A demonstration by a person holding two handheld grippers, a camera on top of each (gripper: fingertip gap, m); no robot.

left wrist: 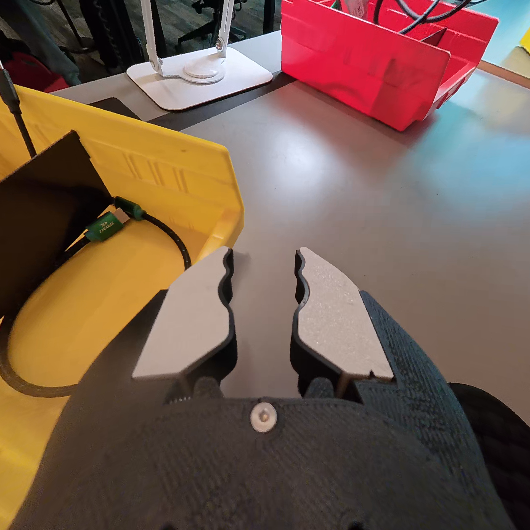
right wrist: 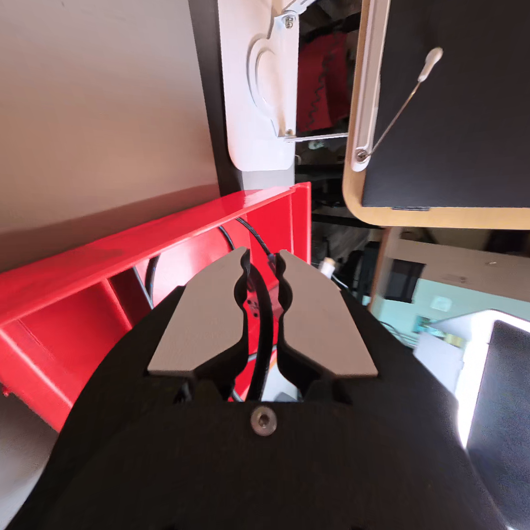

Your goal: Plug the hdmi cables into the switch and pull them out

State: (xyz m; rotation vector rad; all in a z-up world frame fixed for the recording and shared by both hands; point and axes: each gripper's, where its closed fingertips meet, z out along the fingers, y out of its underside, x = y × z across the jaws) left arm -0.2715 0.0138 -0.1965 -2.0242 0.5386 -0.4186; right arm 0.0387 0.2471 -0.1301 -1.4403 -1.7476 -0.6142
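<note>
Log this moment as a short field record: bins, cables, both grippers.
yellow bin: left on the grey table, holds a black divider and a cable
green HDMI plug: lies loose in the yellow bin on its black braided cable
red bin: far right of the table, black cables inside
left hand-held gripper: open, empty, over the table beside the yellow bin
right hand-held gripper: jaws apart, over the red bin, black cable seen between them; grip unclear

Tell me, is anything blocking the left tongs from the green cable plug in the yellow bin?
Yes: the open left tongs hover outside the yellow plastic bin, whose side wall stands between them and the green cable plug.
</note>
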